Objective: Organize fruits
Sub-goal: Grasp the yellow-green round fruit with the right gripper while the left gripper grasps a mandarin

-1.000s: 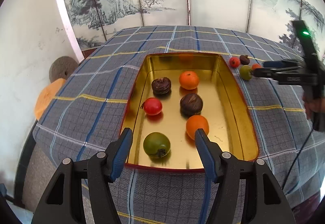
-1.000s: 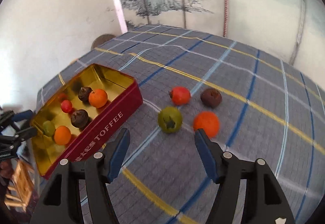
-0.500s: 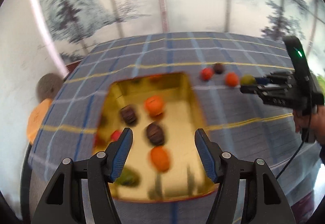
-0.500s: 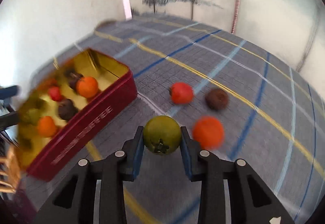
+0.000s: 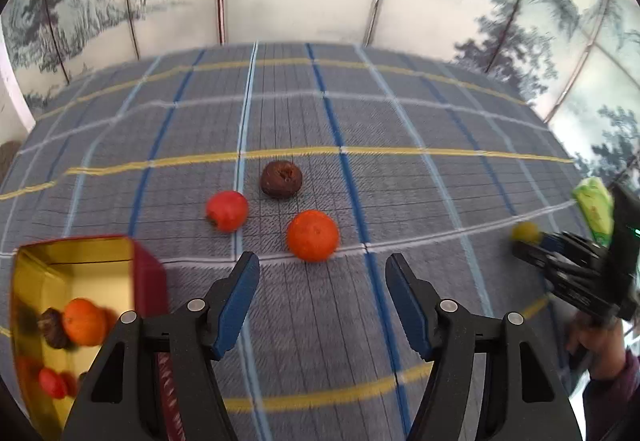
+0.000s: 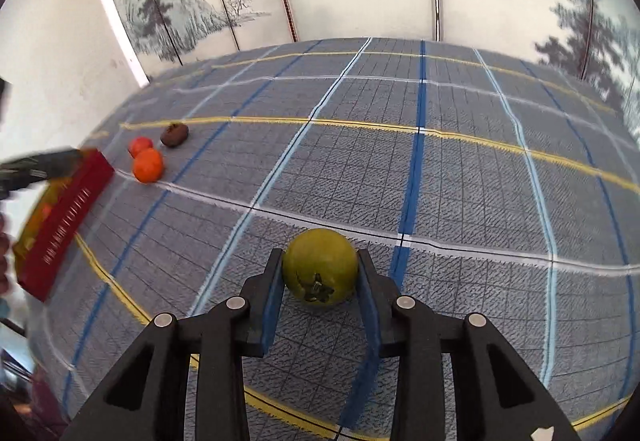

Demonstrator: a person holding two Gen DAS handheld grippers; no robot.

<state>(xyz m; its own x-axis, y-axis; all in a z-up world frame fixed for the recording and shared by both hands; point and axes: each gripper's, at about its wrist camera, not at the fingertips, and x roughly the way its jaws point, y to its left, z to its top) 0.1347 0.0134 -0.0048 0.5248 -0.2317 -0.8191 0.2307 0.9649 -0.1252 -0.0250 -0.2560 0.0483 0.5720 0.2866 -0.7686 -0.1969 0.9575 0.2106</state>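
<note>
right gripper (image 6: 320,283) fingers clamped on green fruit (image 6: 319,266) | left gripper (image 5: 322,295) fingers wide, empty, above table (image 5: 400,181); orange (image 5: 313,235) just beyond

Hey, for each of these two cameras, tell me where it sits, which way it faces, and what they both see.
Left wrist: sits on the left gripper, looking along its open fingers at the orange fruit, red fruit and brown fruit; the right gripper shows at the right edge.
Right wrist: sits on the right gripper, shut on a green fruit, facing across the checked cloth.
Shared: the three loose fruits and the red tin.
</note>
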